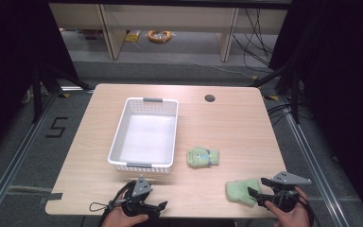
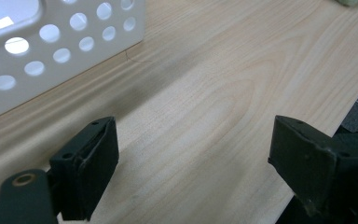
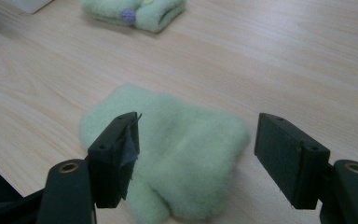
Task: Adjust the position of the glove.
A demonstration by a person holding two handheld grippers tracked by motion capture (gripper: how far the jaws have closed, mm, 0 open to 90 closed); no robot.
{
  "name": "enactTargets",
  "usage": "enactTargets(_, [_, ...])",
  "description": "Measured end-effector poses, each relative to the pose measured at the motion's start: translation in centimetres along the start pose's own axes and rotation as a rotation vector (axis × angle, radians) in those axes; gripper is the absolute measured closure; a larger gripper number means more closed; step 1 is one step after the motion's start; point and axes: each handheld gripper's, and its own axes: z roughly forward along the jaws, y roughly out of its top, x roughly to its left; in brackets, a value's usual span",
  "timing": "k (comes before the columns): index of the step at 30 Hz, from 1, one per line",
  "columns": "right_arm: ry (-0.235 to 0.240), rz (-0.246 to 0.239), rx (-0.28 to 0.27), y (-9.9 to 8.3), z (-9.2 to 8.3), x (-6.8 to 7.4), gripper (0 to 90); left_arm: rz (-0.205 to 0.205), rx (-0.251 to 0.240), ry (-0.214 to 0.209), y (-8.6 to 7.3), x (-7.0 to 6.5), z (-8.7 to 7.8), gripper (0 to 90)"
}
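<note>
Nothing lies in the white basket [image 1: 144,135] yet. The right tongs [image 3: 196,154] stand wide around the pale green cloth [image 3: 177,158] at the counter's [image 1: 236,123] near right edge, not yet pinching. The left tongs [image 2: 191,163] gape wide, holding nothing, over the near edge. The second folded cloth [image 1: 202,156] waits mid-counter.

From where I stand, the white perforated basket [image 1: 144,135] sits left of centre on my wooden table [image 1: 227,127], a round cable hole [image 1: 210,98] lies toward the upper right of the tabletop, and an orange cable coil [image 1: 159,35] rests on the floor at top centre.
</note>
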Motion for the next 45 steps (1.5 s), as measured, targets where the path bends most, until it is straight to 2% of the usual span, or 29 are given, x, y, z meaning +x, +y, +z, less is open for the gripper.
enactTargets(5, [-0.002,-0.001,-0.006,0.1,-0.1,0.1,31.9,0.022,0.008,0.007,0.0,0.1,-0.1,15.0])
enactTargets(6, [0.001,-0.007,-0.008,0.2,-0.1,0.1,32.0,-0.005,-0.001,-0.003,0.0,0.0,0.0,15.0])
enactTargets(9, [0.004,-0.009,-0.009,0.3,-0.2,0.4,33.7,-0.007,-0.002,-0.002,0.0,0.0,0.0,15.0])
enactTargets(11, [0.008,-0.02,-0.007,0.4,-0.2,0.6,34.4,-0.004,-0.001,-0.003,0.0,0.0,0.0,15.0])
enactTargets(12, [0.019,-0.027,-0.003,0.5,-0.2,0.7,35.7,0.018,0.003,0.001,0.1,0.1,-0.1,15.0])
enactTargets(13, [0.019,-0.037,0.0,0.6,-0.2,0.8,36.6,0.023,0.007,0.008,0.1,0.1,-0.1,15.0])
enactTargets(15, [0.03,-0.044,0.001,0.7,-0.1,1.1,39.1,0.023,0.006,0.008,0.1,0.1,0.0,15.1])
enactTargets(17, [0.049,-0.037,0.014,0.8,0.0,1.4,42.8,0.023,0.006,0.009,0.1,0.1,0.0,15.1])
enactTargets(18, [0.049,-0.045,0.024,0.9,0.0,1.6,45.0,0.041,0.021,0.002,0.1,0.3,-0.1,15.1])
enactTargets(19, [0.046,-0.038,0.024,0.9,0.0,1.7,45.6,0.041,0.021,0.002,0.1,0.3,-0.1,15.1])
enactTargets(20, [0.046,-0.038,0.024,0.9,0.0,1.7,45.6,0.001,0.006,0.0,0.1,0.0,0.0,15.1])
enactTargets(21, [0.06,-0.059,0.026,1.0,0.2,1.6,46.4,0.004,0.003,0.002,0.1,0.0,0.0,15.1])
enactTargets(22, [0.06,-0.065,0.034,1.0,0.2,1.7,47.1,0.034,0.013,0.002,0.1,0.2,-0.1,15.0])
enactTargets(23, [0.051,-0.045,0.048,1.0,0.2,2.0,47.9,0.032,0.012,0.004,0.1,0.2,-0.1,15.1])
enactTargets(24, [0.047,-0.079,0.056,1.1,0.6,2.0,49.0,0.024,0.004,0.01,0.1,0.1,0.0,15.1])
enactTargets(25, [0.047,-0.079,0.056,1.1,0.6,2.0,49.0,0.024,0.004,0.01,0.1,0.1,0.0,15.1])
enactTargets(27, [0.042,-0.09,0.075,1.3,0.9,2.1,51.5,0.035,0.015,0.001,0.2,0.2,-0.1,15.1])
enactTargets(28, [0.038,-0.106,0.073,1.3,1.1,2.0,53.7,0.004,0.007,-0.005,0.1,0.1,0.0,15.1])
enactTargets(29, [0.042,-0.093,0.089,1.4,1.3,2.0,54.7,0.007,0.016,-0.001,0.2,0.1,-0.1,15.1])
enactTargets(31, [0.037,-0.101,0.096,1.4,1.9,1.9,57.8,0.017,0.0,0.01,0.2,0.1,0.0,15.0])
enactTargets(32, [0.04,-0.103,0.121,1.4,2.2,2.0,59.8,0.023,0.003,0.015,0.2,0.1,0.0,15.1])
enactTargets(33, [0.04,-0.103,0.121,1.4,2.2,2.0,59.8,0.023,0.003,0.015,0.2,0.1,0.0,15.1])
enactTargets(34, [0.034,-0.099,0.154,1.3,2.7,1.8,63.3,0.017,-0.002,0.001,0.1,0.0,0.1,15.1])
enactTargets(38, [0.063,-0.084,0.151,1.0,3.0,1.3,67.9,0.011,-0.012,-0.003,0.2,-0.1,0.1,15.1])
enactTargets(39, [0.045,-0.082,0.145,0.9,3.1,1.4,71.4,0.01,-0.01,-0.007,0.2,-0.1,0.1,15.1])
enactTargets(41, [0.048,-0.062,0.141,0.7,3.2,1.7,74.7,0.01,-0.012,-0.002,0.2,0.0,0.1,15.1])
enactTargets(42, [0.043,-0.101,0.131,0.7,3.2,1.5,76.8,0.012,-0.014,-0.003,0.2,-0.1,0.1,15.1])
enactTargets(45, [0.056,-0.105,0.134,0.6,3.3,1.5,83.1,0.012,-0.006,-0.008,0.2,-0.1,0.0,15.1])
